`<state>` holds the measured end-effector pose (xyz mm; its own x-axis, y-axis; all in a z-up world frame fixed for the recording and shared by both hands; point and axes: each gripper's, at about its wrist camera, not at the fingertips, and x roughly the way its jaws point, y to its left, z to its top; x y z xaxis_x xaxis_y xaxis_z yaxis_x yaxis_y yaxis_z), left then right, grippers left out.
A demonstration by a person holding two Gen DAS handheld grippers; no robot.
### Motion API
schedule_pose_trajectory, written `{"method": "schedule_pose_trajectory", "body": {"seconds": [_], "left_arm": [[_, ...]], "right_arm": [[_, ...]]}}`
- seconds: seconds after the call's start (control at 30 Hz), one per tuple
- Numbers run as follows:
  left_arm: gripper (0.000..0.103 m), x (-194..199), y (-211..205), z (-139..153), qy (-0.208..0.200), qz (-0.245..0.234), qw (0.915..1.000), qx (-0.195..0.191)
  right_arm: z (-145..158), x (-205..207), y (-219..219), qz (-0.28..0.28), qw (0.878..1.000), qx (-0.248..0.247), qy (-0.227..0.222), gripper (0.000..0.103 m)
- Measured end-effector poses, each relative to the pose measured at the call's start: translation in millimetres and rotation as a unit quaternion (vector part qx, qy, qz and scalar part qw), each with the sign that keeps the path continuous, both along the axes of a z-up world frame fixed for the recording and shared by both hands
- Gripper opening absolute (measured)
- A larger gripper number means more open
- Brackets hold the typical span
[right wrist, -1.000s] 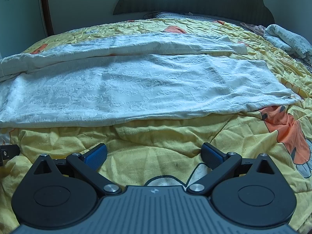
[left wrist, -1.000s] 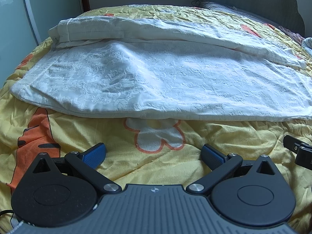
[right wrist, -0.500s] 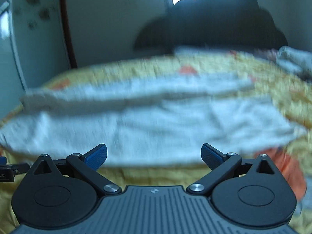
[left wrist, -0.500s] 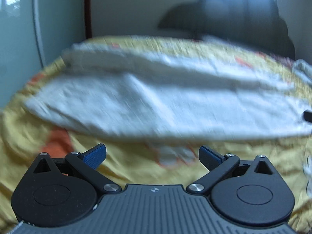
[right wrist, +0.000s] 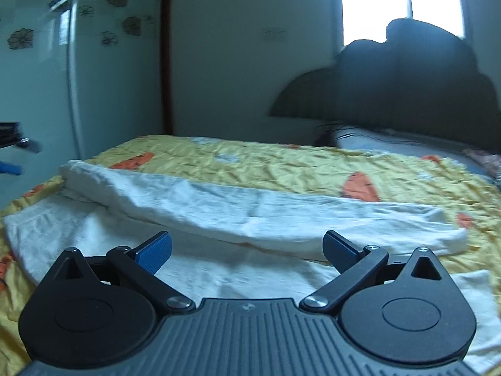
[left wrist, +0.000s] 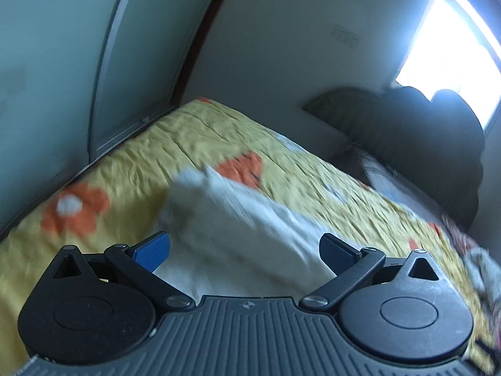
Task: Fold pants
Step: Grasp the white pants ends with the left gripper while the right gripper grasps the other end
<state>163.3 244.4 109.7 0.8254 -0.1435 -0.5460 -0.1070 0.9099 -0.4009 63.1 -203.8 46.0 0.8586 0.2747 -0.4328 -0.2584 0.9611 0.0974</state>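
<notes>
White pants [right wrist: 219, 206] lie spread across the yellow bedspread [right wrist: 281, 163], bare cover beyond their far edge. Left gripper [left wrist: 245, 250] and right gripper [right wrist: 247, 249] both gape wide, holding nothing.

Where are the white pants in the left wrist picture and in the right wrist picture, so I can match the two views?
Left wrist: the white pants sit lower centre, blurred, running from mid-frame down between the open fingers.
Right wrist: the white pants stretch across the lower half, the far leg lying left to right just beyond the open fingers.
Shared landmark: the dark headboard under the bright window, at the far end of the yellow bedspread.
</notes>
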Motion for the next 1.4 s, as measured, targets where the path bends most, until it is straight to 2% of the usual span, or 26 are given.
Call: {"method": "schedule_pose_trajectory", "body": {"seconds": [0.1,0.23,0.37,0.47,0.53,0.6,0.63,0.67,0.7,0.73,0.83,0.9,0.97,1.03,1.1,1.2,1.3,1.4], "left_arm": [[0.102,56,33,-13,0.018,0.014,0.9997,-0.011],[0.101,121,63,-45,0.079,-0.005,0.9952,-0.058],[0.101,167,65,-71,0.126,-0.045,0.9862,-0.097],[0.1,194,56,-85,0.158,-0.08,0.9782,-0.109],[0.097,204,50,-89,0.164,-0.088,0.9775,-0.099],[0.079,211,44,-91,0.163,-0.093,0.9778,-0.093],[0.058,213,41,-92,0.165,-0.092,0.9785,-0.082],[0.033,214,38,-93,0.17,-0.092,0.9789,-0.066],[0.023,217,35,-96,0.179,-0.101,0.977,-0.058],[0.022,217,33,-96,0.178,-0.103,0.9776,-0.045],[0.014,208,26,-89,0.144,-0.111,0.9834,0.009],[0.013,199,21,-80,0.109,-0.108,0.9876,0.034],[0.01,185,11,-66,0.063,-0.115,0.9893,0.064],[0.009,163,3,-50,0.001,-0.132,0.9877,0.084],[0.009,135,-2,-35,-0.061,-0.151,0.9828,0.087],[0.008,86,1,-23,-0.169,-0.18,0.9668,0.066],[0.008,55,5,-21,-0.207,-0.184,0.9597,0.047],[0.008,40,8,-23,-0.217,-0.188,0.9575,0.027]], "right_arm": [[-2,19,13,0.031,1.0,-0.003,0.006,0.103],[-8,42,23,0.044,0.999,-0.014,0.013,0.103],[-15,62,25,0.048,0.998,-0.006,0.026,0.103],[-20,75,28,0.051,0.998,-0.012,0.034,0.103],[-22,81,30,0.053,0.998,-0.019,0.038,0.103],[-23,84,31,0.057,0.997,-0.023,0.037,0.103],[-24,85,32,0.059,0.997,-0.025,0.037,0.103],[-24,86,33,0.062,0.997,-0.027,0.037,0.103],[-24,88,34,0.064,0.997,-0.03,0.036,0.103],[-24,89,34,0.065,0.997,-0.033,0.035,0.103],[-20,94,34,0.082,0.996,-0.024,0.024,0.103],[-17,98,30,0.104,0.995,-0.004,0.006,0.103],[-12,107,25,0.143,0.99,0.018,-0.009,0.103],[-6,125,21,0.188,0.982,0.021,-0.001,0.103],[1,149,20,0.212,0.977,0.017,0.017,0.103],[5,193,19,0.255,0.966,-0.001,0.043,0.103],[-6,238,23,0.256,0.963,-0.054,0.065,0.103],[-23,276,31,0.263,0.954,-0.103,0.098,0.103]]}}
